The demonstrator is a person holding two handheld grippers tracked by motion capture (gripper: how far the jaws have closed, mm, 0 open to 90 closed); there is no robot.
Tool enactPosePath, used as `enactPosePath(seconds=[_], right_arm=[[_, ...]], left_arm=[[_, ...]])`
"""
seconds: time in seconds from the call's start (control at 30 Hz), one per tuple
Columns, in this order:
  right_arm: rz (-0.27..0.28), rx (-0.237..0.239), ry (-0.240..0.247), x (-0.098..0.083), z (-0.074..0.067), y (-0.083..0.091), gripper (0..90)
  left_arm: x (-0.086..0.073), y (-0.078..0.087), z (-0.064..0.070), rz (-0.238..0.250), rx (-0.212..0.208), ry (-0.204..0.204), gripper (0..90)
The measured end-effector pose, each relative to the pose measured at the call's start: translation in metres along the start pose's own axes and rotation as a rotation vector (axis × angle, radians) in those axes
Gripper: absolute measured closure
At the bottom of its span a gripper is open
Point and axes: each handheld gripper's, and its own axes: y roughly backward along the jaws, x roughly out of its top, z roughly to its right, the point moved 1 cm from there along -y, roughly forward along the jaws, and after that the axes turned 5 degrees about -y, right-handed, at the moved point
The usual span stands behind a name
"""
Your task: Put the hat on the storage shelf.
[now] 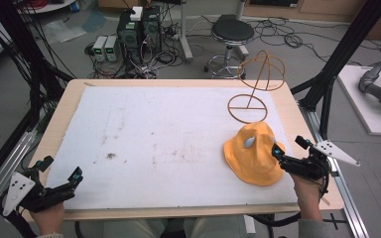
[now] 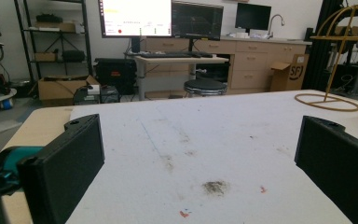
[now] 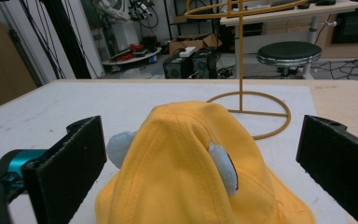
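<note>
The soft yellow cloth hat with small pale grey ears point(image 3: 191, 168) lies slumped on the white padded worktop point(image 1: 144, 144) directly ahead of the right tool point(image 1: 289, 152), its crown pointing up and its brim spread flat. The right tool's jaws are spread wide, one on each side of the hat, and neither pad touches the cloth, so the hat is not gripped. My guess is that the tool is lined up this way to close in on the crown and lift it.

Just beyond the hat, farther out from that tool, stands a thin gold wire hat stand point(image 1: 252, 91) with a ring base and a rounded cage on a slim post. It is empty and sits apart from the hat, so it looks like the place the hat is meant for.

The left tool point(image 1: 59, 176) waits well off to the other side, near the person's edge of the worktop, jaws released with nothing between them. It seems parked to leave the reach free.

The high view gives the layout: hat, stand and both tools at once, and the gap between hat and ring base. The right gripper view gives what that one cannot: the seams, the two ears, and how the hat sits between the open jaws. The left gripper view point(image 2: 200, 154) shows bare stained padding ahead, with the stand's base far off to one side.
</note>
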Motion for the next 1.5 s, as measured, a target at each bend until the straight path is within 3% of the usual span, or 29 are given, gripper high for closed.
enactPosePath(seconds=[0.67, 1.0, 1.5], right_arm=[[-0.021, -0.023, 0.024, -0.010, 0.002, -0.006, 1.0], [-0.072, -0.037, 0.032, -0.021, 0.005, -0.016, 1.0], [-0.126, -0.059, 0.083, -0.027, 0.011, -0.037, 2.8]], left_arm=[[-0.001, 0.000, 0.000, 0.002, -0.009, 0.009, 1.7], [0.000, 0.000, 0.000, 0.003, -0.009, 0.013, 1.7], [0.000, -0.001, 0.003, -0.005, -0.017, 0.003, 1.7]])
